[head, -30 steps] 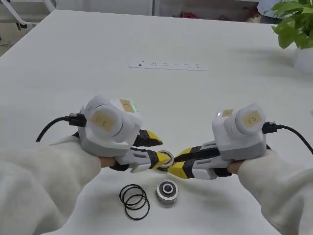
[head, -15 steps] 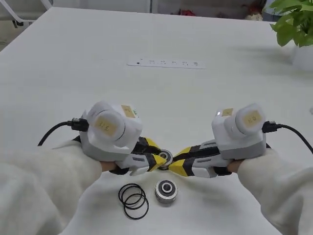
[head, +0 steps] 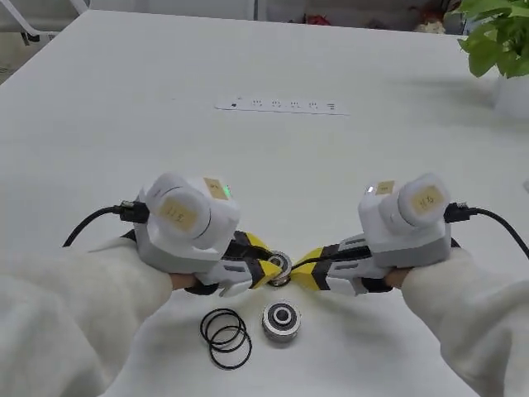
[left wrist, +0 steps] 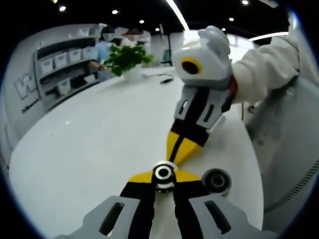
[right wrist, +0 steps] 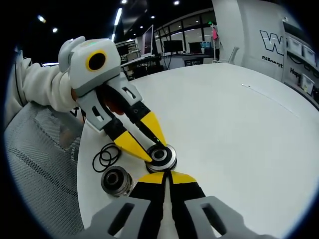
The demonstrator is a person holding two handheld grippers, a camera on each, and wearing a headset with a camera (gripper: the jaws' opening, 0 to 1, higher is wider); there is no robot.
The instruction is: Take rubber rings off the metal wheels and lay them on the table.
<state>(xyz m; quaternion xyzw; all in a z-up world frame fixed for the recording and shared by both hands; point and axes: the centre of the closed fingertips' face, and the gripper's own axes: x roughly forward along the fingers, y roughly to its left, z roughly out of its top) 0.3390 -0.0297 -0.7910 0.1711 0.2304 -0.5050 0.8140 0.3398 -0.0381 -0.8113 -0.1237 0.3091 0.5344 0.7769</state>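
Left tongs (right wrist: 155,148) clamp wheel (right wrist: 162,156); right gripper view shows rings (right wrist: 105,157).

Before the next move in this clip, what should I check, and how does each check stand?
1. The left gripper clamps the held wheel between its jaw tips: ok.
2. The right gripper has its tips at that wheel's rim, jaws together: ok.
3. A rubber ring is caught between the right jaws: cannot tell.
4. The loose rings lie flat on the table: ok.
5. The second wheel sits apart from both grippers: ok.
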